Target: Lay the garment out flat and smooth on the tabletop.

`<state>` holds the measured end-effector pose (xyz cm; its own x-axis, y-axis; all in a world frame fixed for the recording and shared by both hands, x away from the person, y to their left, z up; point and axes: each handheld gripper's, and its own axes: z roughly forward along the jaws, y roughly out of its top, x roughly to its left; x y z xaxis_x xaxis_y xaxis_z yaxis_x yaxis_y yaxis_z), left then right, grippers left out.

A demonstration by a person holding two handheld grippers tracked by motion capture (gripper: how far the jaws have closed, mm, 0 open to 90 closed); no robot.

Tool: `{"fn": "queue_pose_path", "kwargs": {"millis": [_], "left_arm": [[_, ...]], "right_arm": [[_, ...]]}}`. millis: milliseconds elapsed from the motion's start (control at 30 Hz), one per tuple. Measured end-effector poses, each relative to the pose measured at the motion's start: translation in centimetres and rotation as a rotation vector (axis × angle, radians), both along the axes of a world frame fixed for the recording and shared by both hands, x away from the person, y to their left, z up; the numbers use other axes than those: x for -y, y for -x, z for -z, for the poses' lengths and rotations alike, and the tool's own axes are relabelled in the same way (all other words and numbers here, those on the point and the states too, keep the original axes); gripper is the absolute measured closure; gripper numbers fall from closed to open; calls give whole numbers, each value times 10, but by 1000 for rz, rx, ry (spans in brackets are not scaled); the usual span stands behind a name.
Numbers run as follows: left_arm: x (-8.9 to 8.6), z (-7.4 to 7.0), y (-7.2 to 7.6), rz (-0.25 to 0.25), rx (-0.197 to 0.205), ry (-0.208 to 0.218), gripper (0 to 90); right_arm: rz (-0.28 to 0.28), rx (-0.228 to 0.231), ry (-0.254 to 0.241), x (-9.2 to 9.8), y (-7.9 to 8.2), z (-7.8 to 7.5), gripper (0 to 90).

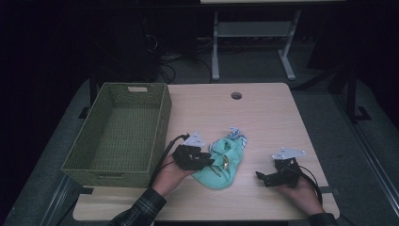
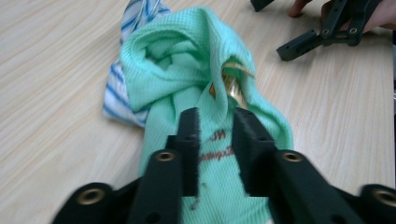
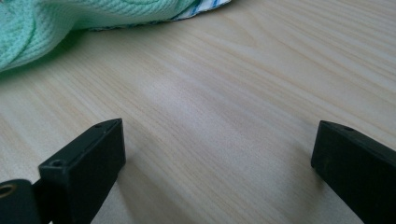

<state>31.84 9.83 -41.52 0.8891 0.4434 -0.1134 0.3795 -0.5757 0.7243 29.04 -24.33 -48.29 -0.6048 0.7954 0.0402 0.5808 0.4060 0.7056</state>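
The left gripper [image 1: 200, 159] lies low over the desk [image 1: 263, 117] with its jaws narrowed around a fold of the mint-green cloth [image 1: 221, 165]. In the left gripper view the two black pads stand close together with a ridge of the green knit between them; the cloth bunches up right at the tips, so the pads appear to press on it, though the exact contact is partly hidden by the fabric itself. Beyond the jaw tips the cloth rises in a crumpled heap, and a small gold-coloured piece [image 2: 235, 86] (a tag or clip, too blurred to tell which) pokes out of the folds just ahead of the right-hand pad. Some reddish lettering on the cloth sits between and just behind the tips. A blue-and-white striped cloth [image 2: 122, 88] lies under the green one, showing at the far left of the heap.

The right gripper [image 1: 269, 178] rests on the desk well apart from the cloth, its jaws spread wide with bare wood between them. In the right gripper view the green cloth [image 3: 70, 21] lies ahead of the jaws and off to the left, touching neither.

A woven green basket [image 1: 117, 134] stands on the desk behind the left gripper, away from its jaw tips.
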Motion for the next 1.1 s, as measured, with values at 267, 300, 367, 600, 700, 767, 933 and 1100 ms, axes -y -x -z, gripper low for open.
{"fn": "queue_pose_path", "kwargs": {"millis": [267,300,367,600,700,767,933,1100], "left_arm": [[-9,14,15,-8,-58,-46,895],[-9,16,17,-8,-62,-56,895],[-9,21,21,-10,-71,-76,896],[-6,33,22,-29,-68,-139,896],[-7,36,19,-38,-68,-152,896],[-7,36,19,-37,-70,-162,895],[-6,41,18,-50,-77,-163,896],[-5,41,18,-55,-74,-168,896]], "right_arm": [[0,-1,1,0,0,0,25],[0,-1,1,0,0,0,25],[2,-2,1,0,0,0,25],[-9,-13,10,1,-1,-1,27],[-14,-10,14,2,-1,-5,185],[-10,-8,11,3,-1,-7,208],[-32,51,-45,4,-7,-25,467],[-67,58,-56,-5,-19,-30,585]]}}
